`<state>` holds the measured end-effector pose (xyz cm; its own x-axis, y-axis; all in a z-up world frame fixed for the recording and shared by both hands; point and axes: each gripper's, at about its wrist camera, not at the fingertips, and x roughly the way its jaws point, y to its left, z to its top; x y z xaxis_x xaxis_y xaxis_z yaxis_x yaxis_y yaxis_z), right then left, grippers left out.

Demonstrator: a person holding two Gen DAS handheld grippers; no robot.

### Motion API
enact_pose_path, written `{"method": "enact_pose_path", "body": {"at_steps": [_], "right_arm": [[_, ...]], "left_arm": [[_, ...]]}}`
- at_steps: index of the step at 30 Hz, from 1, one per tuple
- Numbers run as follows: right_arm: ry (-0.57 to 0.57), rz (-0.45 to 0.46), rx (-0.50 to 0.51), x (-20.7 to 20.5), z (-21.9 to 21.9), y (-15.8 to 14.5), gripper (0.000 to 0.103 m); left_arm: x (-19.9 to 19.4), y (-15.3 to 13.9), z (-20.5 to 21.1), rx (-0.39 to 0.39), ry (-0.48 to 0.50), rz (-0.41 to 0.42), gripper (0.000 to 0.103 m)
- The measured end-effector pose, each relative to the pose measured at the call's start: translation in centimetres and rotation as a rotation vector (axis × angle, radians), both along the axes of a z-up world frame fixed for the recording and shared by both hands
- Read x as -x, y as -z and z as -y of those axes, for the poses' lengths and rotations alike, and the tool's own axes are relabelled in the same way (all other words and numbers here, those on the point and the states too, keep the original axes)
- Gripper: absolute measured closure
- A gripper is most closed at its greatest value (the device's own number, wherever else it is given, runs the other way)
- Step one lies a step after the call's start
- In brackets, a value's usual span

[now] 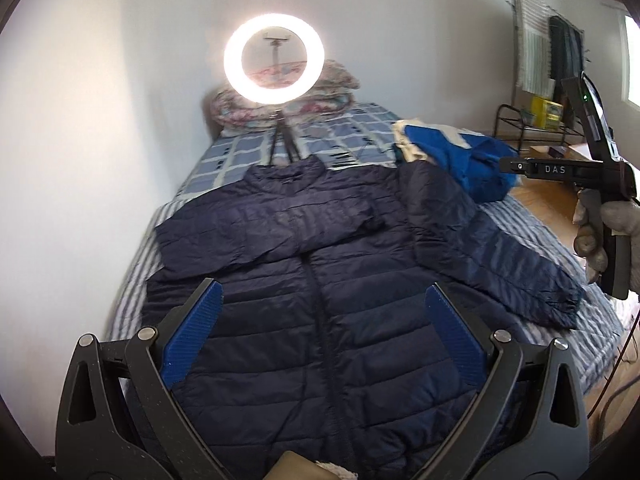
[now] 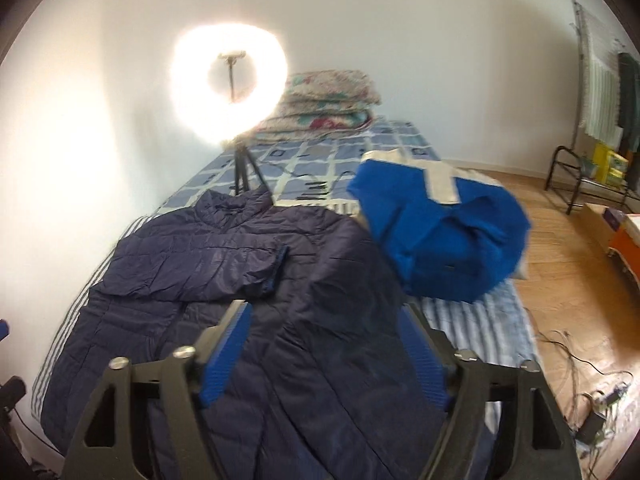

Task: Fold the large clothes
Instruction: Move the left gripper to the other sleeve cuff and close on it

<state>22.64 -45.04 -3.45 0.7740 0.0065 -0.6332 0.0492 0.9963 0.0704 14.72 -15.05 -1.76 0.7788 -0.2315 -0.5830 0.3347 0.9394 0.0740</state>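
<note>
Navy puffer jacket (image 1: 320,280) lies front up on the bed (image 1: 540,264), collar toward the ring light (image 1: 273,58); one sleeve is folded across its chest, the other trails toward the floor side. We lose its hem below both wrist views, behind the gripper frames. Our left gripper (image 1: 322,336) hovers above the jacket's zip, jaws wide, nothing between them. Our right gripper (image 2: 326,354) hangs over the jacket too, jaws spread and empty; that view is smeared, so the far pad is probably blue like the near one. Beyond the jacket sits a bright blue garment (image 2: 436,236), and past the ring light a stack of floral quilts (image 2: 328,100). Wooden floor (image 2: 560,280) with cables lies beside the bed.
</note>
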Motion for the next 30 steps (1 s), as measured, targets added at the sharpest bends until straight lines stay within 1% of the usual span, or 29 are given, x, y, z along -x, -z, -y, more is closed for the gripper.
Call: {"method": "enact_pose_path", "body": {"at_steps": [3, 5, 7, 10, 12, 13, 14, 16, 17, 18, 20, 23, 24, 25, 27, 30], "right_arm": [[0.029, 0.034, 0.031, 3.9, 1.2, -0.9, 0.014], [0.043, 0.036, 0.063, 6.4, 1.8, -1.2, 0.012], [0.065, 0.032, 0.082, 8.8, 2.7, -1.2, 0.010], [0.115, -0.007, 0.094, 12.2, 4.8, -0.8, 0.010], [0.170, -0.043, 0.100, 14.1, 6.3, -0.5, 0.002], [0.194, -0.053, 0.105, 14.8, 6.6, -0.4, 0.000], [0.251, -0.070, 0.114, 16.0, 7.6, -0.2, 0.000], [0.326, -0.096, 0.094, 17.8, 9.0, 0.3, 0.000], [0.348, -0.105, 0.072, 18.4, 9.7, 0.5, 0.000], [0.381, -0.121, 0.035, 19.1, 10.6, 0.9, 0.000], [0.424, -0.138, -0.012, 20.1, 12.0, 1.3, 0.000], [0.517, -0.138, -0.002, 21.5, 14.1, 1.3, 0.000], [0.534, -0.136, -0.009, 21.6, 14.6, 1.4, 0.000], [0.550, -0.134, -0.026, 21.8, 15.4, 1.5, 0.000], [0.584, -0.137, -0.056, 22.4, 16.6, 1.9, 0.001], [0.631, -0.149, -0.076, 23.0, 18.1, 2.6, 0.002]], "left_arm": [[0.4, 0.1, 2.5, 0.000, 0.063, 0.017, 0.000], [0.6, 0.5, 4.0, 0.002, 0.109, 0.006, 0.000], [0.8, 0.9, 5.6, 0.021, 0.151, -0.013, 0.000], [1.1, 1.2, 8.1, 0.051, 0.214, -0.042, 0.001], [1.5, 1.4, 9.8, 0.060, 0.261, -0.056, 0.003], [1.7, 1.6, 11.0, 0.060, 0.295, -0.069, 0.006], [1.9, 1.8, 11.7, 0.060, 0.318, -0.077, 0.008], [2.4, 2.4, 14.1, 0.052, 0.385, -0.105, 0.013], [2.7, 2.9, 15.5, 0.044, 0.427, -0.125, 0.019], [2.8, 3.3, 16.5, 0.039, 0.456, -0.142, 0.022], [3.1, 4.4, 19.4, 0.026, 0.520, -0.188, 0.034], [3.8, 6.0, 23.1, 0.030, 0.624, -0.276, 0.034], [4.3, 6.9, 25.1, 0.013, 0.668, -0.310, 0.034], [4.6, 7.4, 26.2, 0.011, 0.694, -0.323, 0.034], [5.6, 8.6, 28.9, -0.024, 0.739, -0.336, 0.034], [6.2, 10.4, 32.0, -0.062, 0.763, -0.354, 0.034]]}}
